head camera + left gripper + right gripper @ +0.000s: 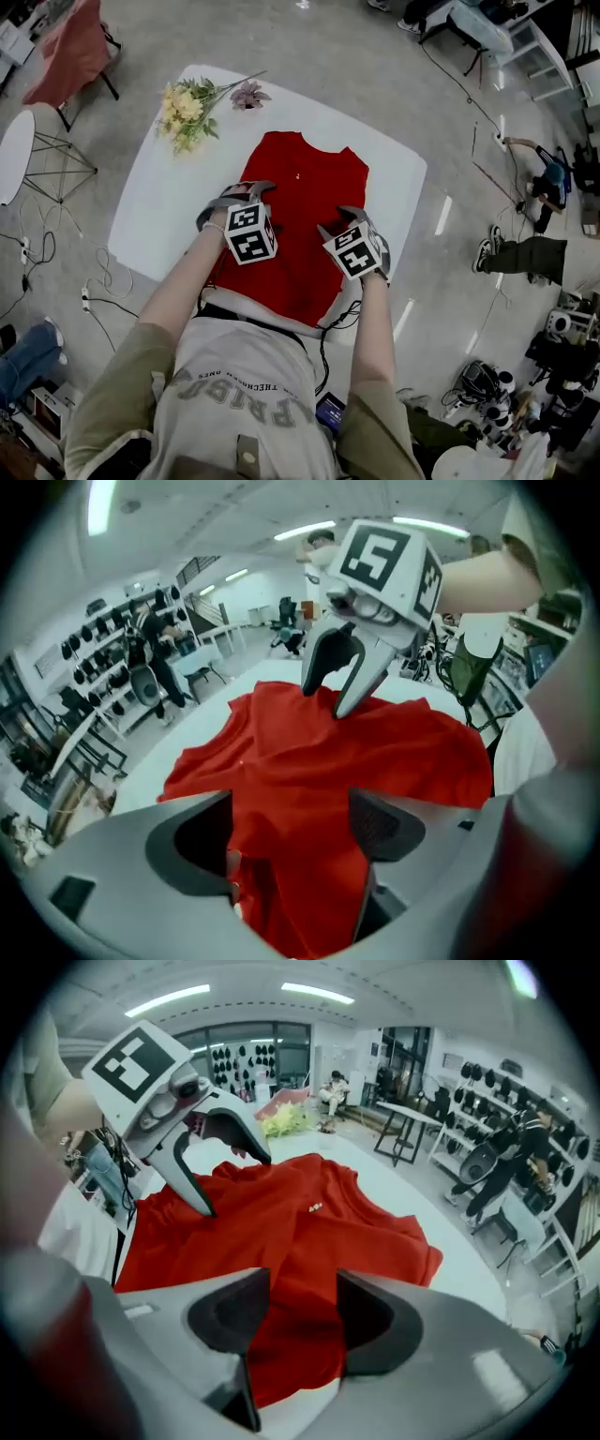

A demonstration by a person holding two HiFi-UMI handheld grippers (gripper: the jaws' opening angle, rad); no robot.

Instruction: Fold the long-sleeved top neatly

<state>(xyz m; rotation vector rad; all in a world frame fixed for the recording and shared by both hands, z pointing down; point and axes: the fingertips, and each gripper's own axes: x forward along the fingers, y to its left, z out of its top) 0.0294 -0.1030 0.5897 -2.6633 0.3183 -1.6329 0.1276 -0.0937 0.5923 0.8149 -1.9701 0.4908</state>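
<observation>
Covering most of the view, the white desk (155, 202) carries the red long-sleeved top (309, 173) flat at its middle, collar at the far end and hem at the near edge, so its long axis runs straight away from the person. Above its lower half hang both tools. The left hand-held gripper (236, 199) is released, jaws wide over the left edge. The right hand-held gripper (339, 223) is also unclenched, over the right part. The cloth lies directly beneath both, and neither is clearly nearer.
</observation>
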